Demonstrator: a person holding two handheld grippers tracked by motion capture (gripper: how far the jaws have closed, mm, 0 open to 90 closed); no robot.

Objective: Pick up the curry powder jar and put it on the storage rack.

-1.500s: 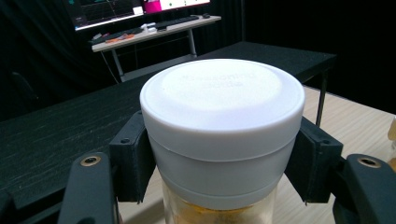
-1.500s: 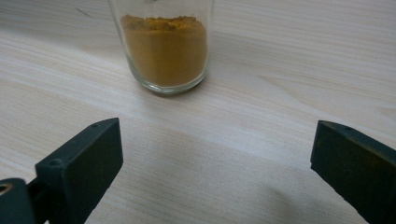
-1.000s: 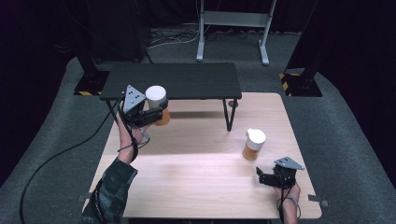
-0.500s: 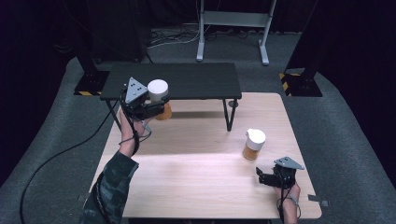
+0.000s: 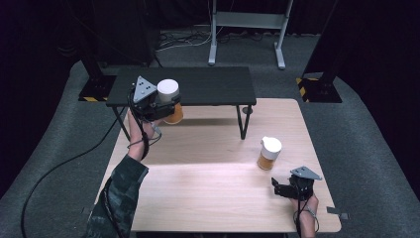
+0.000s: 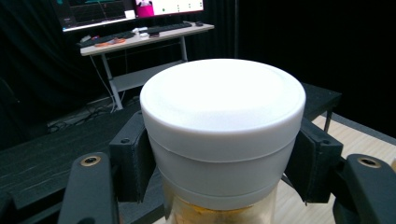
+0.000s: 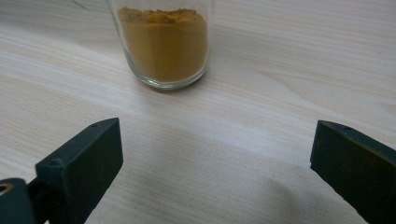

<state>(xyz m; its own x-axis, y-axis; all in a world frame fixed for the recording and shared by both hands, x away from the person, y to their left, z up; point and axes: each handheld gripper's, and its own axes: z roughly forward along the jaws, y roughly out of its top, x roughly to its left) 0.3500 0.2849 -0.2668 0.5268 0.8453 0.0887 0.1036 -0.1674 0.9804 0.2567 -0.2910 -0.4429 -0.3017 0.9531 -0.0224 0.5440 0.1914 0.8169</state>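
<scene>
Left gripper clamps a white-lidded jar, its base cut off.

1. the held jar has a smooth, matt white plastic lid over clear glossy glass.
2. the second jar is clear, shiny glass holding a dull, grainy orange powder.
3. the table is pale wood with a fine grain and a satin finish.
4. the low shelf looks matt black.
5. the right gripper has matt black plastic jaws.
6. the floor is rough grey carpet.
</scene>
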